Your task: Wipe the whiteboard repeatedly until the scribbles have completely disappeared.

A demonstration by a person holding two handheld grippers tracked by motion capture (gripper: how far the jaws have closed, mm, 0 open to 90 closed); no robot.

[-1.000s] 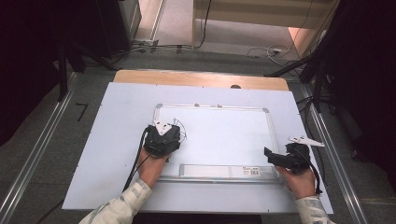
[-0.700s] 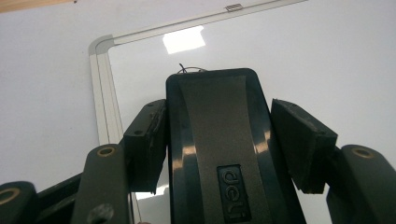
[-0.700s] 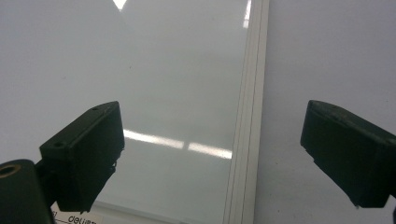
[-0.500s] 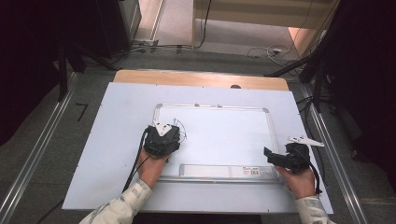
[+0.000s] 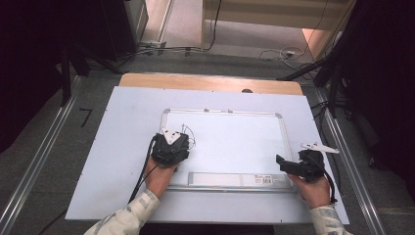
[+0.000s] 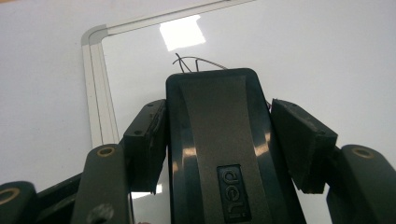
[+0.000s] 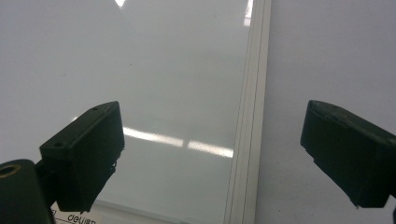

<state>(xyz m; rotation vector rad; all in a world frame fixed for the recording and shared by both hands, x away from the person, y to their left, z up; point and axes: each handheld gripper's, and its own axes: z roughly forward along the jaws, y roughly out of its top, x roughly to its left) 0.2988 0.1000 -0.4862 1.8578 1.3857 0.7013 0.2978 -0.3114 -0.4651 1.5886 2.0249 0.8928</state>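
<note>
Your left tongs (image 6: 219, 140) are clamped on the eraser (image 6: 219, 140), a dark block with a maker's mark on its back. The pads (image 6: 299, 140) press both its long sides, so it can be pushed flat without twisting. It sits on the whiteboard (image 5: 235, 137) near the board's left edge, just short of the thin pen marks (image 6: 196, 63) that peek out beyond its far end. In the high view the left tongs (image 5: 170, 147) cover that same patch of scribble (image 5: 188, 134), which suggests the grip is set for wiping them off.

Your right tongs (image 7: 210, 154) stand wide open with nothing between them, straddling the board's right frame (image 7: 247, 116). In the high view the right tongs (image 5: 301, 166) rest at the board's lower right corner, probably to steady it while the other hand rubs.

The board lies flat on a pale sheet that covers the bench (image 5: 122, 147); a strip of bare wood (image 5: 195, 81) shows along the far edge. A long tray (image 5: 235, 179) runs along the board's near edge, with a label toward its right end. Beyond the bench the room is dim: grey floor, loose cables (image 5: 279, 54), dark stands at both sides.
</note>
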